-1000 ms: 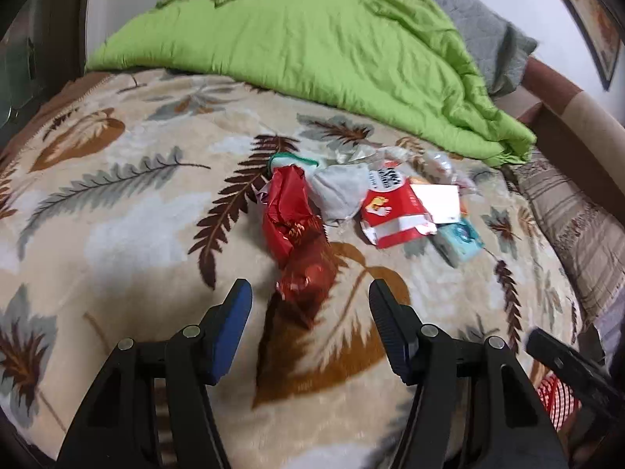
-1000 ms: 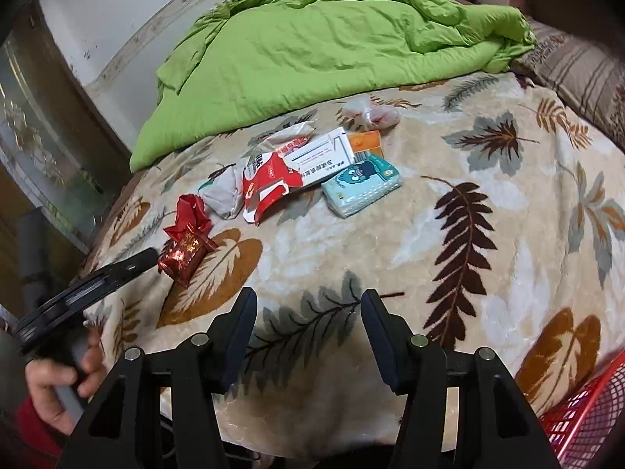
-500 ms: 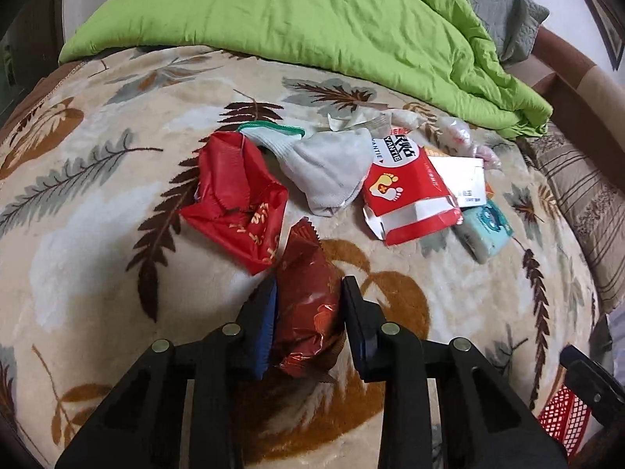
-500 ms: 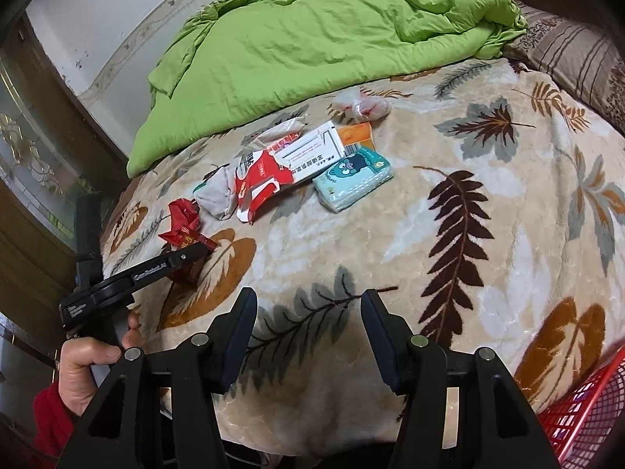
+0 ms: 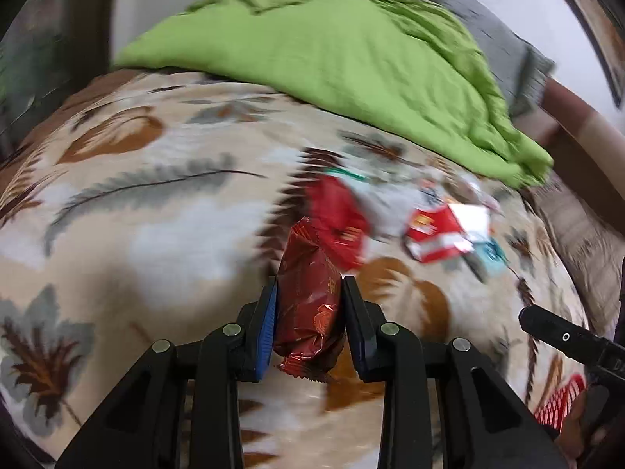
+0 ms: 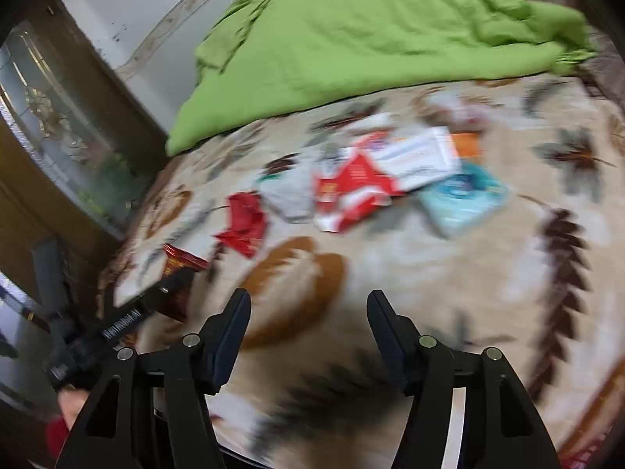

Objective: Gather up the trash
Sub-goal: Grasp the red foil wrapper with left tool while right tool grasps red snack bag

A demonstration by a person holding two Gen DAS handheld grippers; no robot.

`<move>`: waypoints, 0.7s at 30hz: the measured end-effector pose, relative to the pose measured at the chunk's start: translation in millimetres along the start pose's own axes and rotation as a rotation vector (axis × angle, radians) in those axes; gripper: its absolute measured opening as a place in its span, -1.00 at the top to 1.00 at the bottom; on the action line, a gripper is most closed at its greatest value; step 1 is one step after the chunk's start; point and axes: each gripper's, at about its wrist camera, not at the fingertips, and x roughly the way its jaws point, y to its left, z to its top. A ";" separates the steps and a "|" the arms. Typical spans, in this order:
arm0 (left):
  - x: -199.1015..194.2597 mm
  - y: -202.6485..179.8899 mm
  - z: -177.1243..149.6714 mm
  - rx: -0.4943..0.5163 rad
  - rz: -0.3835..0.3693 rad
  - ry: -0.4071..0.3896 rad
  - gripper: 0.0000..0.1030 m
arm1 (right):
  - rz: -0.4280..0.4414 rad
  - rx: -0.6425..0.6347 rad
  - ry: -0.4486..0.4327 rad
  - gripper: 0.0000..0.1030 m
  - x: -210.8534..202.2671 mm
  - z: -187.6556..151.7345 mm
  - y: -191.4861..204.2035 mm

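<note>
My left gripper [image 5: 309, 288] is shut on a dark red foil wrapper [image 5: 310, 305] and holds it above the leaf-patterned blanket [image 5: 156, 234]; the wrapper also shows in the right wrist view [image 6: 177, 269]. Behind it lie a bright red wrapper [image 5: 338, 219], a grey crumpled piece [image 5: 386, 203], a red-and-white packet [image 5: 433, 234] and a teal tissue pack [image 5: 492, 254]. My right gripper [image 6: 308, 305] is open and empty, over the blanket's near side, with the same pile ahead: red wrapper [image 6: 244, 224], red-and-white packet [image 6: 351, 191], white box [image 6: 422, 152], teal pack [image 6: 463, 199].
A green duvet [image 5: 332, 51] is bunched at the far side of the bed. A red mesh basket [image 5: 558, 402] sits low at the right edge of the left wrist view. A glass cabinet [image 6: 50, 133] stands left of the bed. Both views are motion-blurred.
My left gripper closed on the dark red wrapper, then lifted and pulled it back from the pile. The right gripper moved closer to the pile and stayed open.
</note>
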 end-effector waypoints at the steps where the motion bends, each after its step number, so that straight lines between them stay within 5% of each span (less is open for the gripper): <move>1: 0.1 7.2 1.6 -0.019 0.014 -0.002 0.41 | 0.016 -0.009 0.012 -0.46 9.3 4.3 8.2; 6: -1.6 38.0 6.6 -0.084 0.073 -0.014 0.41 | 0.028 -0.103 0.056 -0.69 64.0 21.2 52.7; 14: -5.4 62.4 11.2 -0.126 0.097 -0.033 0.41 | -0.078 -0.316 0.126 -0.72 144.8 31.6 95.5; 18: -2.9 61.2 12.5 -0.118 0.079 -0.028 0.41 | -0.111 -0.326 0.114 -0.71 164.7 40.9 95.7; 20: -2.1 58.3 12.9 -0.109 0.072 -0.028 0.41 | -0.114 -0.301 0.111 -0.47 169.4 45.6 91.5; 21: -1.6 57.0 13.3 -0.105 0.067 -0.029 0.41 | -0.108 -0.291 0.117 -0.16 170.2 45.9 90.9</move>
